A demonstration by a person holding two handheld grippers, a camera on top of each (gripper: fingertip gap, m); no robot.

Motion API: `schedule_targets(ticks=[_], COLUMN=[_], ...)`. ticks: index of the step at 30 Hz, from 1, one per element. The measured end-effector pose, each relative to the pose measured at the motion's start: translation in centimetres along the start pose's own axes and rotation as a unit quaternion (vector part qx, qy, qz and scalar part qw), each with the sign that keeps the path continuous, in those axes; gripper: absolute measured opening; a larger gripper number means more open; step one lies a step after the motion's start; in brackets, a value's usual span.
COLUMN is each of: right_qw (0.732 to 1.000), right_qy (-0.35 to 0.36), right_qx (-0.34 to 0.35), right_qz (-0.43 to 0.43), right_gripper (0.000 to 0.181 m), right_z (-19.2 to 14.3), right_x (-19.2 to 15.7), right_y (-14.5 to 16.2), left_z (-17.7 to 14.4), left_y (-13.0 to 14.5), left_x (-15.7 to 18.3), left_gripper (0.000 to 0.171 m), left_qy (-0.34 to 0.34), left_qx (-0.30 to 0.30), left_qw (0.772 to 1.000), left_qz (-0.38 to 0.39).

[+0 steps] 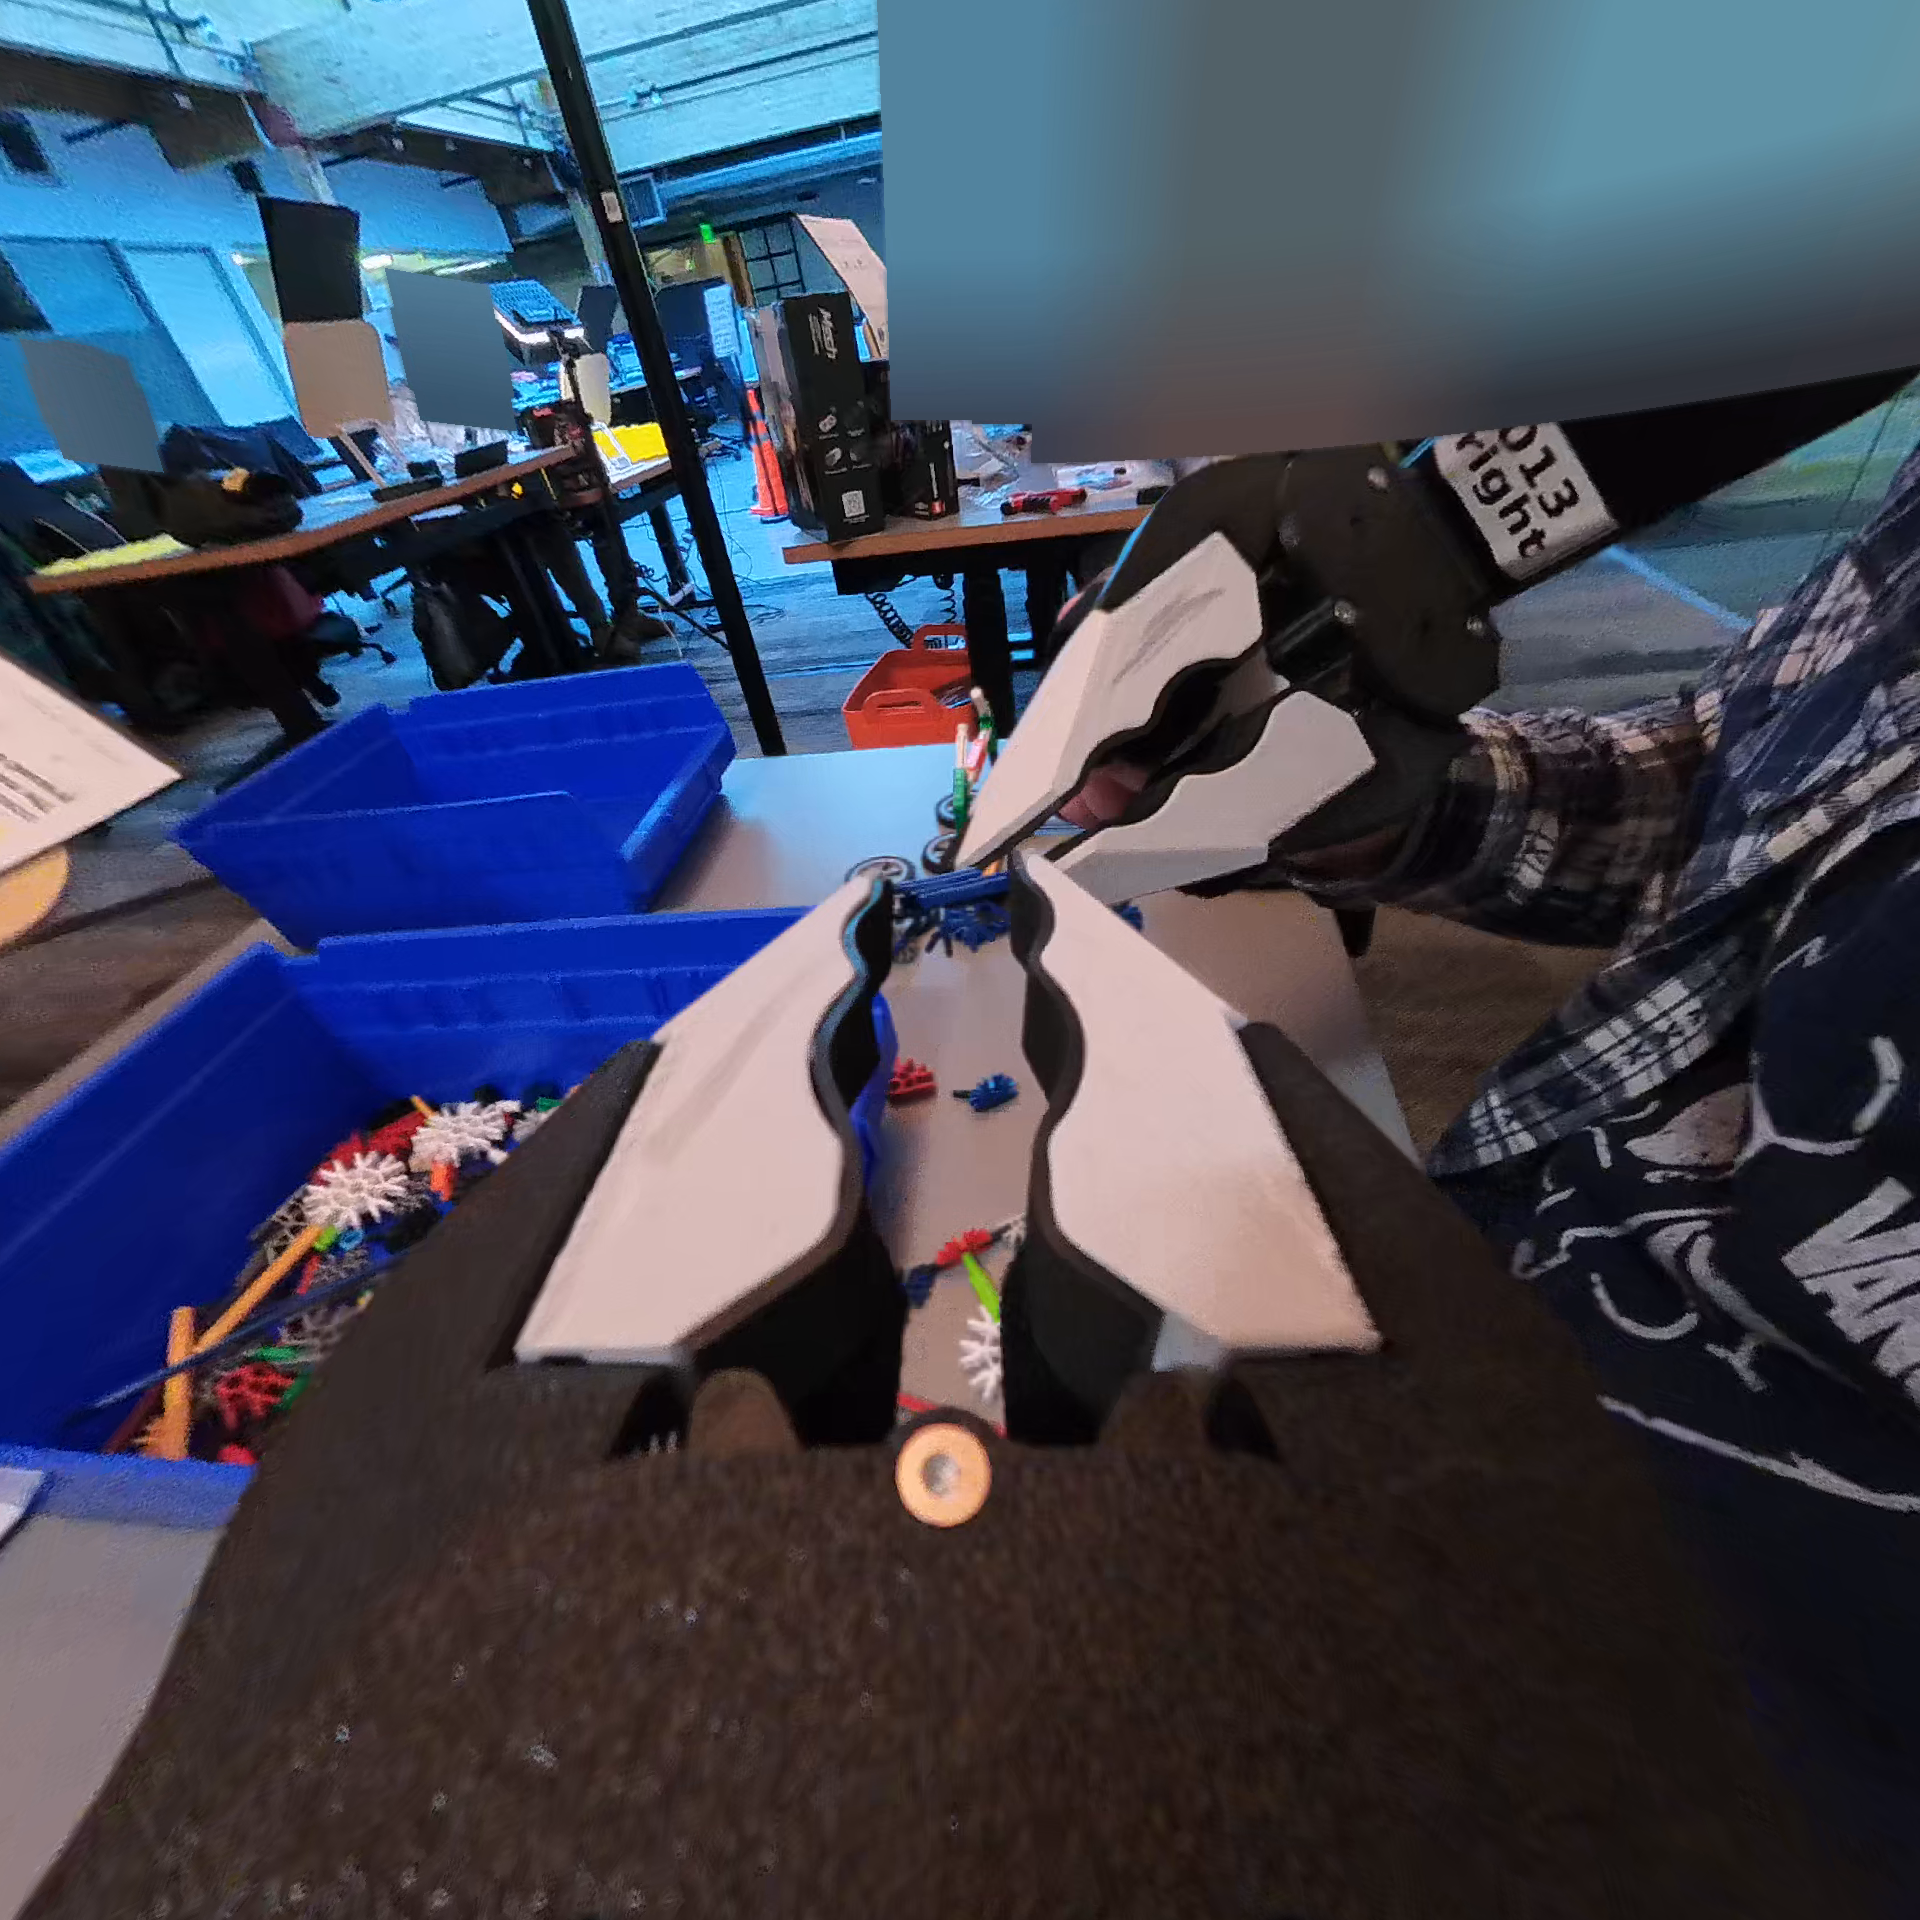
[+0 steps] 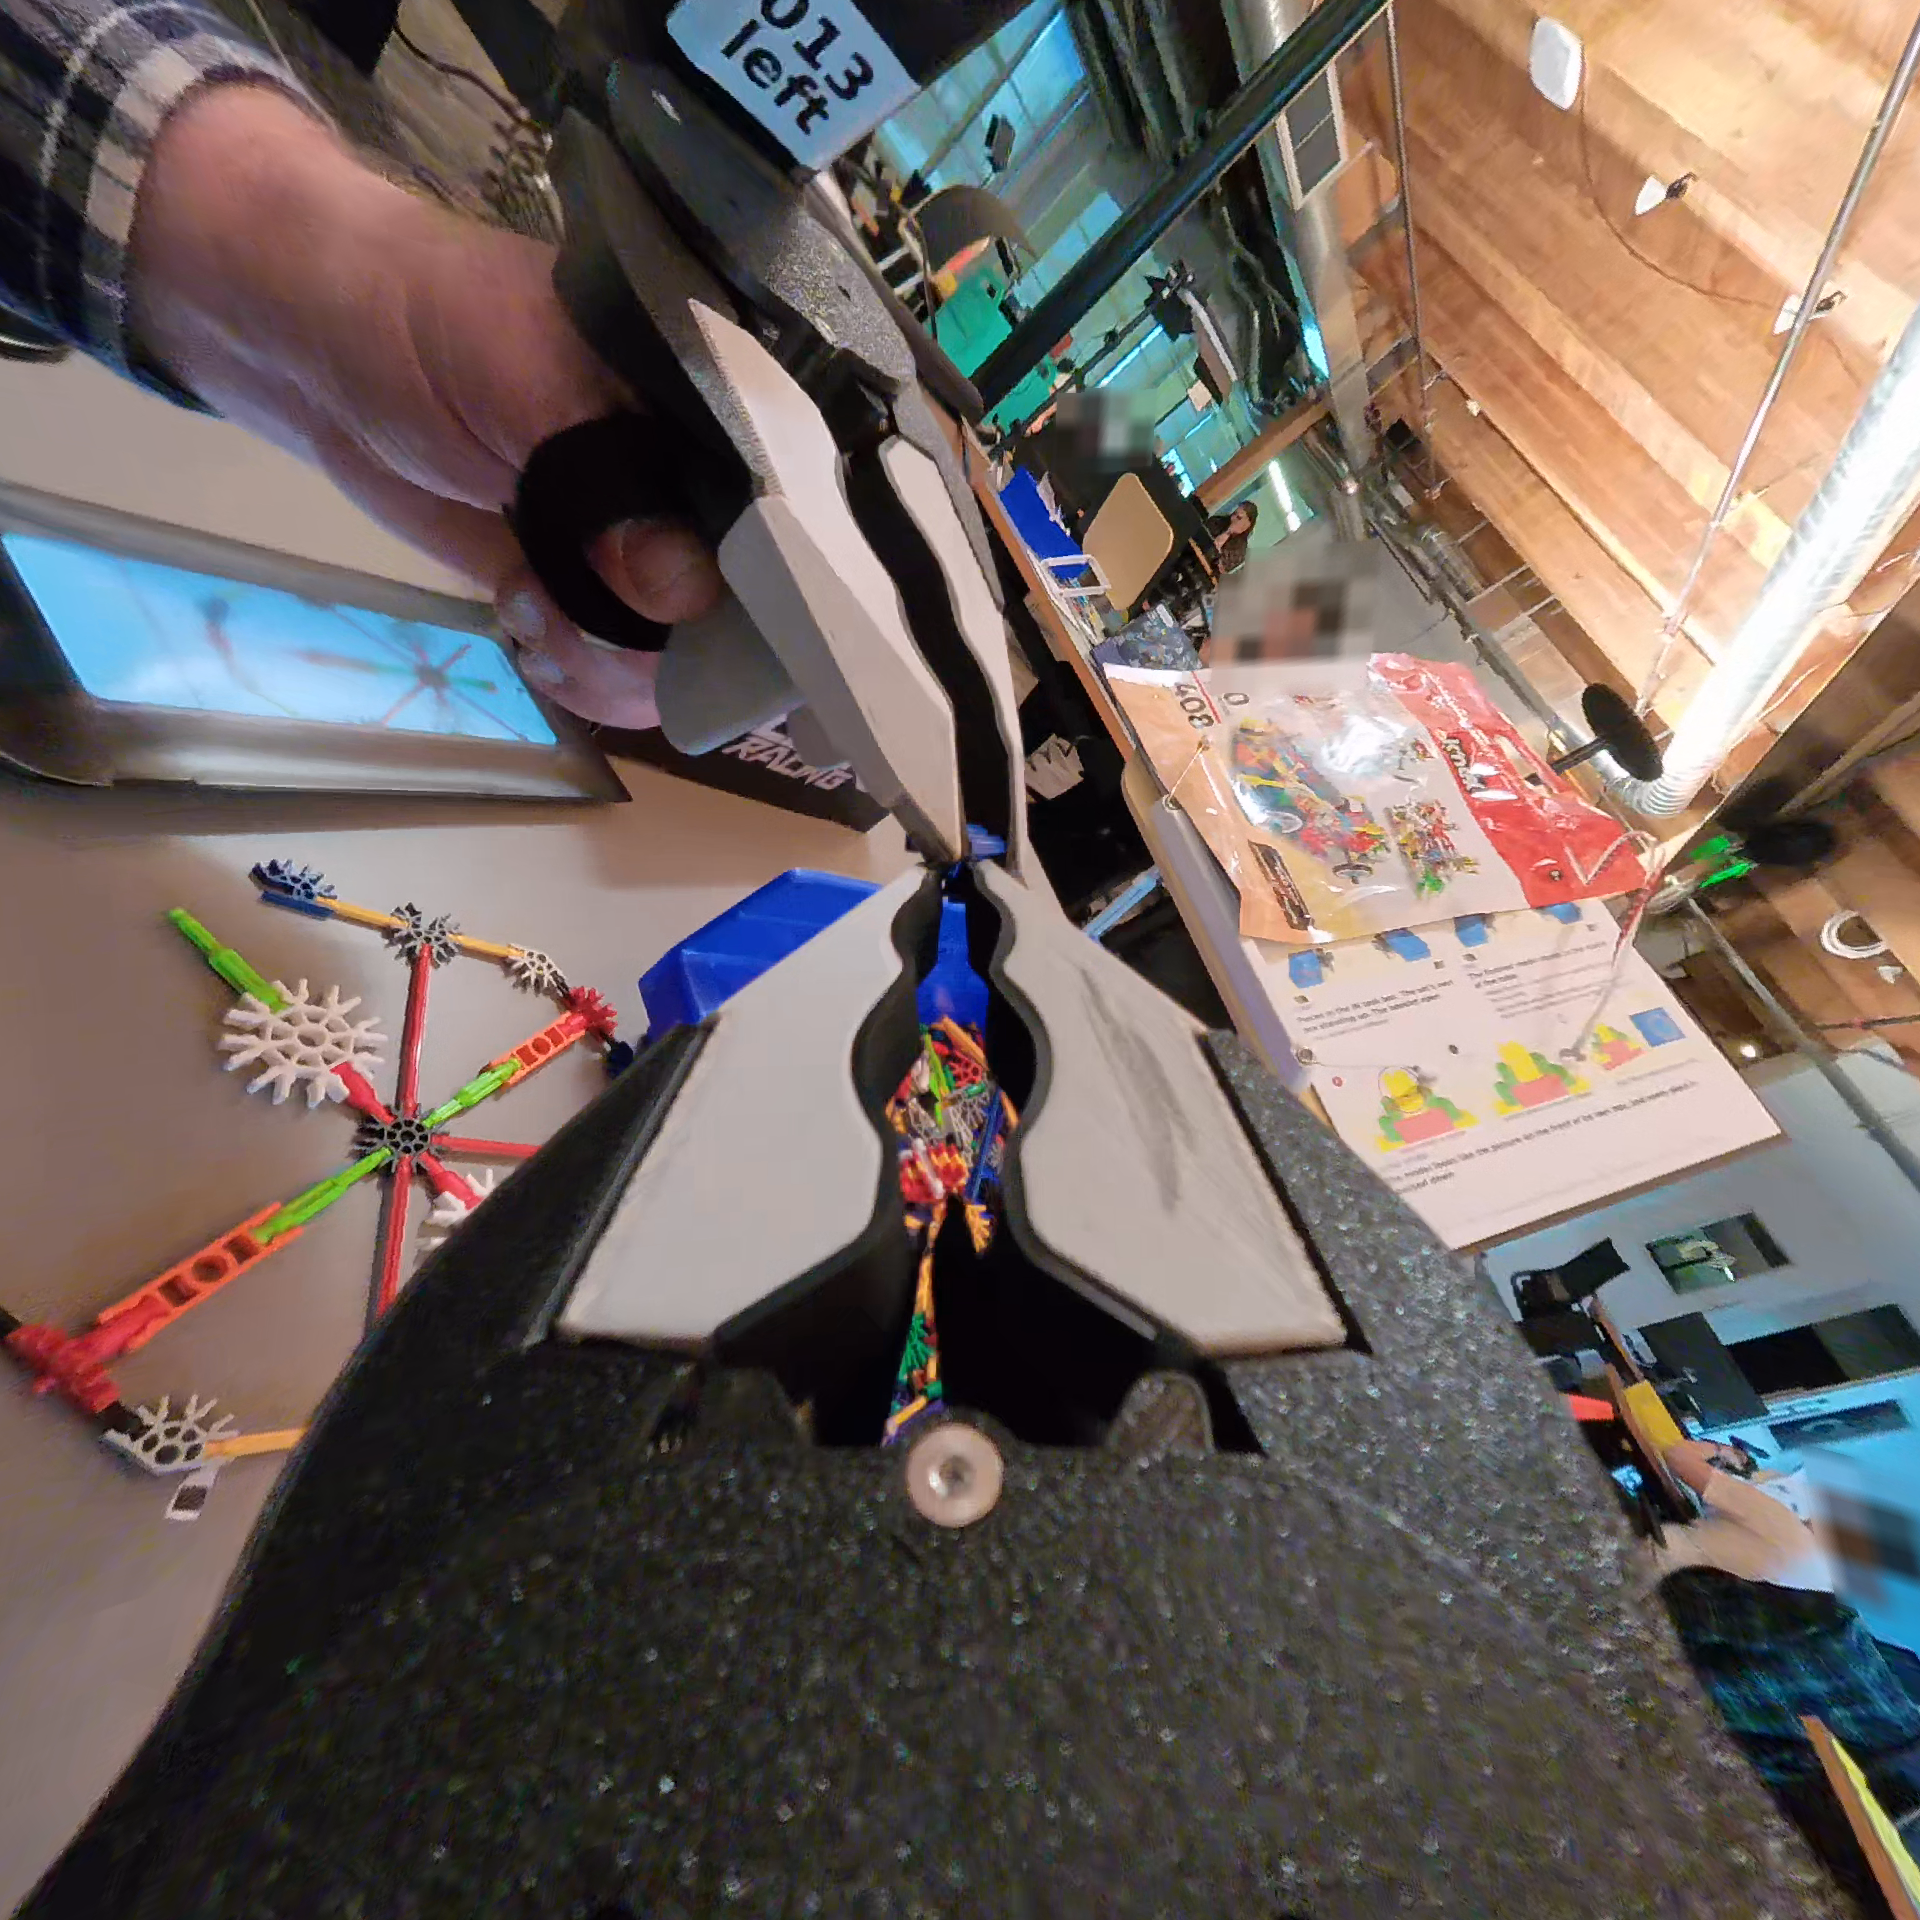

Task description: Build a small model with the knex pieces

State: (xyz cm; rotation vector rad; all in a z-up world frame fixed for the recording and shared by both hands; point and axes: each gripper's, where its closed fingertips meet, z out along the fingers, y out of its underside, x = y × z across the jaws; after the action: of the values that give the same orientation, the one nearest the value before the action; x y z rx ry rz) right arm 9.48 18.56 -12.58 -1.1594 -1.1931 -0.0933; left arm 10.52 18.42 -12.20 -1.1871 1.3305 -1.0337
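My left gripper [image 1: 954,883] is shut on a short blue rod piece [image 1: 951,888] held across its tips above the grey table [image 1: 810,810]. Blue connector pieces [image 1: 966,925] hang just under the rod. My right gripper [image 1: 1013,860] comes in from the upper right with its tips nearly together, and they meet the same blue piece. In the right wrist view my right gripper [image 2: 954,881] meets the left gripper [image 2: 980,850] tip to tip at the blue piece [image 2: 985,836]. What sits between the right tips is mostly hidden.
A blue bin [image 1: 156,1174] of mixed building pieces sits at my left, with an empty blue bin [image 1: 468,790] behind it. Loose pieces [image 1: 912,1081] lie on the table. A flat rod-and-connector model [image 2: 405,1132], a tablet [image 2: 270,655], an instruction sheet [image 2: 1507,1081] and a bag of parts [image 2: 1351,790] lie around. The grippers are tip to tip, or close to it. The flat rod-and-connector model [image 2: 405,1132] is about equally far from each gripper, around 20 centimetres.
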Motion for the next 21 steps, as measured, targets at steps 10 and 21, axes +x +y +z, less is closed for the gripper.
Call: schedule_targets(ticks=[10, 21], right_qw=[0.999, 0.89], right_qy=[-0.022, -0.168], right_qx=[0.014, 0.157], right_qz=[0.038, 0.394], right_gripper=[0.002, 0.002], right_z=[-0.2, -1.2], right_x=[0.7, 2.7], right_y=[-0.3, -0.6], left_z=[-0.2, -0.1], left_y=[-0.9, -0.9], left_x=[-0.5, -0.8], left_gripper=[0.023, 0.028], left_qy=[0.02, 0.02], left_qx=[0.003, -0.017], left_qw=[1.0, 1.0], left_qz=[-0.015, -0.003])
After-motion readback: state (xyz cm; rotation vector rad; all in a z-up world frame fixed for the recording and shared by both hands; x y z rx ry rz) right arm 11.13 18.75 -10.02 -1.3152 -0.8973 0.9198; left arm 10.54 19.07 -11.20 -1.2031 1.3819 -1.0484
